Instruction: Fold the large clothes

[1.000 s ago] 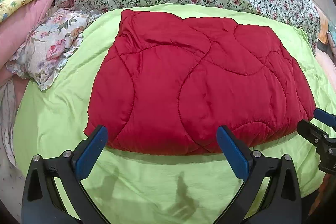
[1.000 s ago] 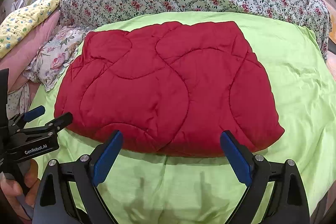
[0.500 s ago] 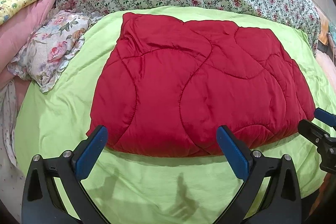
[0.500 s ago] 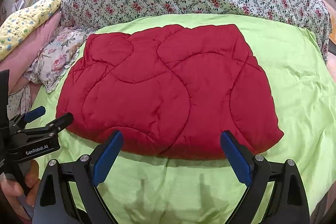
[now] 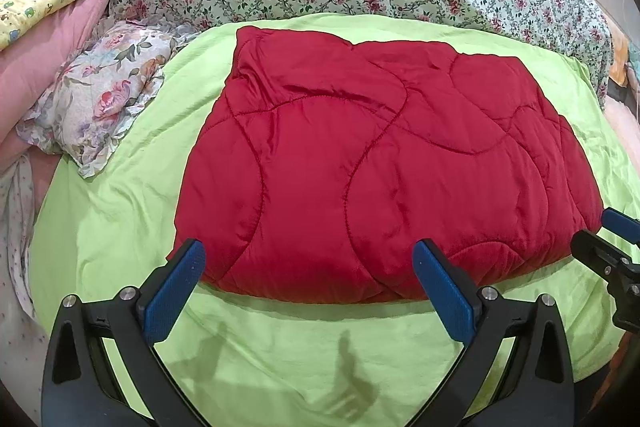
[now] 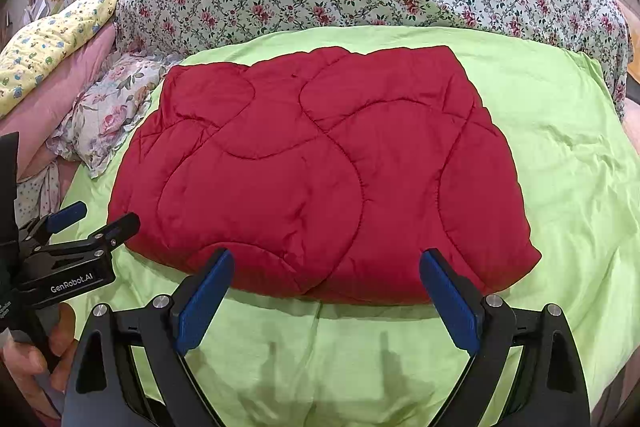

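A red quilt (image 5: 384, 171), already folded into a thick rectangle, is lying flat on the green sheet (image 5: 280, 347), in the middle of the bed. The left gripper (image 5: 308, 291) and the right gripper (image 6: 326, 297) are being held wide open just before its near edge, and nothing is being gripped. A further fold is probably being prepared. For the next move, the near edge, whose layers cannot be well counted here, is needing to be pinched at two places
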{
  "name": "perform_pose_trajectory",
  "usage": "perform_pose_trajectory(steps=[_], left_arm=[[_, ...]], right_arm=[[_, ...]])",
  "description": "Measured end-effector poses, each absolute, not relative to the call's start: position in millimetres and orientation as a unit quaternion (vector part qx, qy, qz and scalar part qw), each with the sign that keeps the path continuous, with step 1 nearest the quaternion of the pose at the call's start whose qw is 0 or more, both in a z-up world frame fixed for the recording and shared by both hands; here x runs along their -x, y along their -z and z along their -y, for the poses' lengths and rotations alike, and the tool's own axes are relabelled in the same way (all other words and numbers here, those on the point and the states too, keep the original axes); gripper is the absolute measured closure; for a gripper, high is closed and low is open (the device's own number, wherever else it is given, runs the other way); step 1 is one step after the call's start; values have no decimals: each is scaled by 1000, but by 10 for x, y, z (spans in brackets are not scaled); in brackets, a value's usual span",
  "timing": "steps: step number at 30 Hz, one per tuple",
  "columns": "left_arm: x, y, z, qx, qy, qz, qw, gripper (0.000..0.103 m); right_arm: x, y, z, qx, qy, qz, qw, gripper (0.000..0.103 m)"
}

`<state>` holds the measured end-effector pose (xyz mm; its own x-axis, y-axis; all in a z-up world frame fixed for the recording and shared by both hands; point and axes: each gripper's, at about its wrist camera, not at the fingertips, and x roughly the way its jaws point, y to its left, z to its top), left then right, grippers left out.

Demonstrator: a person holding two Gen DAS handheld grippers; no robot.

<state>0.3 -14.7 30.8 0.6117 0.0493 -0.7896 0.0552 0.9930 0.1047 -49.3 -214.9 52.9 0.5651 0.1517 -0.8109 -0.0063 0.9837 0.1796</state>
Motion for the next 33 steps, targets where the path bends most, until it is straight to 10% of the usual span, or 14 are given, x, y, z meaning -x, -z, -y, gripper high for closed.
perform_pose_trajectory(steps=[33], left_arm=[[-166,-299,125,-48,6,-448,893,0]], right_arm=[[388,-522,2262,-90,-46,-465,880,8]])
